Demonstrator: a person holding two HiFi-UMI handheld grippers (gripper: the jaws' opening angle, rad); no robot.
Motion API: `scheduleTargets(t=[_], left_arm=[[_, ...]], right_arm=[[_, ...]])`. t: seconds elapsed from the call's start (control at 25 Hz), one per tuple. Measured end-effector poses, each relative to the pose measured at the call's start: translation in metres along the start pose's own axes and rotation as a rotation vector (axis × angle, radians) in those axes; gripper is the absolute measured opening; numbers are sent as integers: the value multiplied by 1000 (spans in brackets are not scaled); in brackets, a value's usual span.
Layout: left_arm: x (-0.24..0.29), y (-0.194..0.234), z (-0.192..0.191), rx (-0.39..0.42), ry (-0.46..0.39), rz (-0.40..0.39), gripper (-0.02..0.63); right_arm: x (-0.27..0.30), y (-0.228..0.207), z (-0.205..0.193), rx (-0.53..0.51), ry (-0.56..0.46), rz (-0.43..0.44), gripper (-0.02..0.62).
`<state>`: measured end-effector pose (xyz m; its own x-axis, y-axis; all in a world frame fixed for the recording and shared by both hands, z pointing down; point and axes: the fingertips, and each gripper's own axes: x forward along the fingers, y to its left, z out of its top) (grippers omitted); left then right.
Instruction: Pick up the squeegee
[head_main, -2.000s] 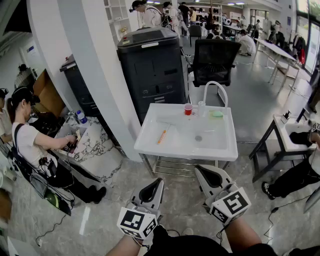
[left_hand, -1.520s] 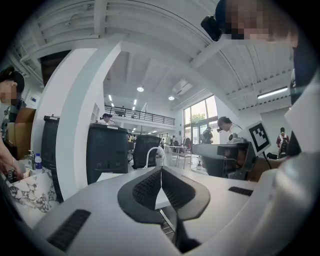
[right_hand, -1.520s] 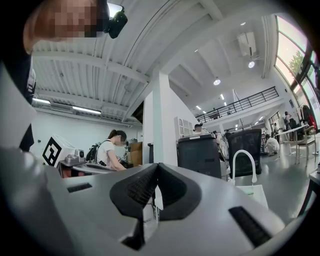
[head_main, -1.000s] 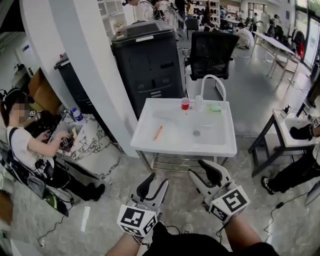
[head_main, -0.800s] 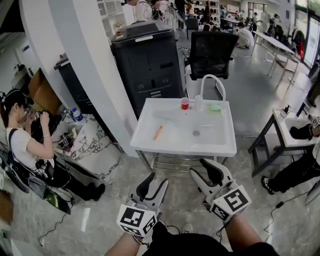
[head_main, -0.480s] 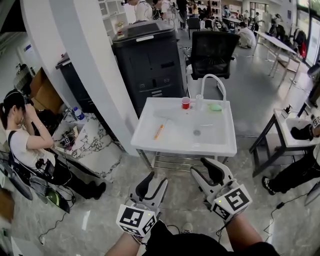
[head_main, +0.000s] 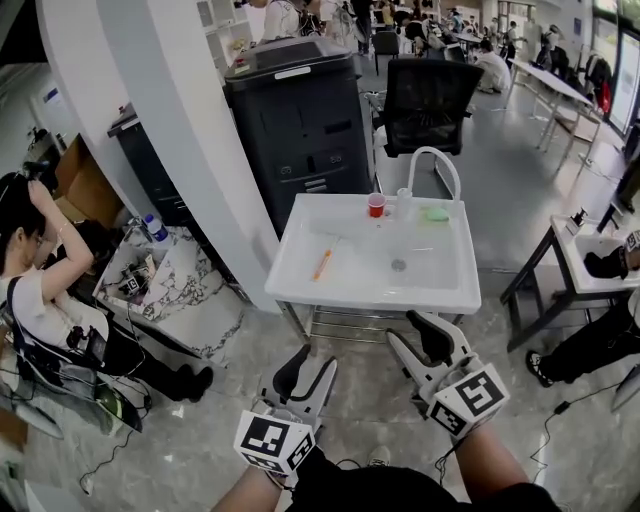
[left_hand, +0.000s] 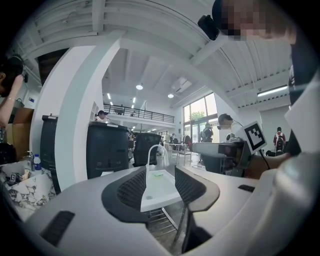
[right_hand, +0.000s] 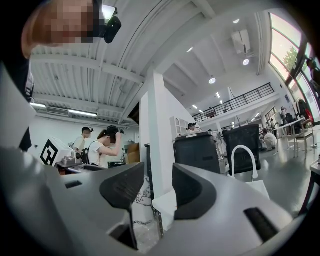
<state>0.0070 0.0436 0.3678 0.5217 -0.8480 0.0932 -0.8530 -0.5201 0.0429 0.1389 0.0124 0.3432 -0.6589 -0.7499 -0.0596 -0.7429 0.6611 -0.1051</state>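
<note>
A white sink basin (head_main: 372, 297) on a metal frame stands on the grey marble floor (head_main: 200, 430). A black copier (head_main: 300, 120) is at its 11 o'clock and an office chair (head_main: 430, 100) at its 12. The orange-handled squeegee (head_main: 323, 264) lies in the basin's 9 o'clock half, and a red cup (head_main: 376, 205) sits at the rear rim. The left gripper (head_main: 308, 366) and right gripper (head_main: 415, 334) point level at the basin's 6 o'clock, short of it, with jaws apart and nothing between them.
</note>
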Motion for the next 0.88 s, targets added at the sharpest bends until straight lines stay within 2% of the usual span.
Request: scheduleTargets(t=[0.28, 0.88], left_arm=[[9, 63, 1, -37, -1, -35, 190], [28, 222, 5, -50, 23, -149, 190]], right_arm=[[58, 7, -9, -1, 22, -49, 190], [208, 20, -21, 26, 29, -181, 190]])
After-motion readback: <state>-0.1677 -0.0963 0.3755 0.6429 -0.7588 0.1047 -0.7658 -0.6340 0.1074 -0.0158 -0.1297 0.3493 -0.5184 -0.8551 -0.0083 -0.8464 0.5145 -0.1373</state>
